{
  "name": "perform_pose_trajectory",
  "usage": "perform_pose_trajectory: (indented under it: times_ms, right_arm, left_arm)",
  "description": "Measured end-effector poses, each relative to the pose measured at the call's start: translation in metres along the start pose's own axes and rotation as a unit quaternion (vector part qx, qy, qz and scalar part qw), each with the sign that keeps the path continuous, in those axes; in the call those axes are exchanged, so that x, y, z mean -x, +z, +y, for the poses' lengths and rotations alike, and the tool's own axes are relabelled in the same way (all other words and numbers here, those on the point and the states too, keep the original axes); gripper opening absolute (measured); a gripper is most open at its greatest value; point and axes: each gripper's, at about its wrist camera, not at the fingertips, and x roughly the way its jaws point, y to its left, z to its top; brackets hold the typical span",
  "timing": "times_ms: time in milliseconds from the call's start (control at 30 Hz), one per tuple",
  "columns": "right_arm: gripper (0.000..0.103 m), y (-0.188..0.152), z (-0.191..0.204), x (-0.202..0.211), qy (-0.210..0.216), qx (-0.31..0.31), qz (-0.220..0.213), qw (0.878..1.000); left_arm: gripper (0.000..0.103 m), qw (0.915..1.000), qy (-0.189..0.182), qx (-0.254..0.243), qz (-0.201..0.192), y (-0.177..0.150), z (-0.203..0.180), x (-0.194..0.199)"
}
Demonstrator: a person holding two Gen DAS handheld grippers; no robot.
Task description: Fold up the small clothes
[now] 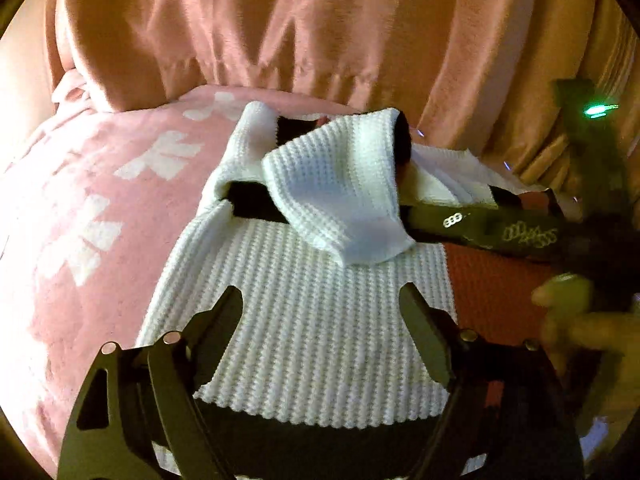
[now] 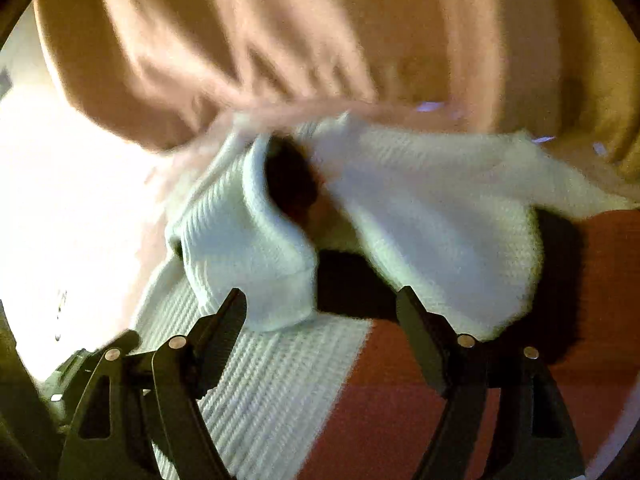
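Left wrist shows a pink blanket (image 1: 80,216) before peach curtains (image 1: 320,32), left hand-held gripper (image 1: 320,300) spread apart, empty.

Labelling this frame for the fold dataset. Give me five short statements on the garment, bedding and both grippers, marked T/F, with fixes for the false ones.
1. The left gripper is open with nothing between its fingers. True.
2. The right gripper is clamped on a sleeve. False: its jaws stand open over the garment, gripping nothing.
3. The knit garment is white with black and red-brown parts. True.
4. A white sleeve lies folded over the garment's body. True.
5. The garment lies on a plain blue blanket. False: the blanket is pink with white shapes.
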Motion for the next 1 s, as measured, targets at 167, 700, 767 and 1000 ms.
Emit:
perform_pose_trajectory:
  times_ms: [167, 700, 767, 1000]
  right_arm:
    - [0.063, 0.001, 0.014, -0.036, -0.042, 0.013, 0.010, 0.999]
    - [0.009, 0.069, -0.116, 0.131, -0.216, 0.012, -0.099, 0.971]
    - [0.009, 0.051, -0.158, 0.107, -0.225, -0.027, -0.060, 0.972]
    - [0.040, 0.003, -0.178, 0.108, -0.131, -0.098, -0.075, 0.984]
  left_arm:
    - [0.078, 0.9998, 0.008, -0.005, -0.018, 0.004, 0.011, 0.007]
    - [0.084, 0.9990, -0.039, -0.015, -0.015, 0.003, -0.005, 0.005]
    - [0.085, 0.9984, -0.042, -0.034, -0.018, 0.001, -0.016, 0.005]
    - [0.088, 0.9962, -0.050, -0.069, -0.019, -0.003, -0.036, 0.005]
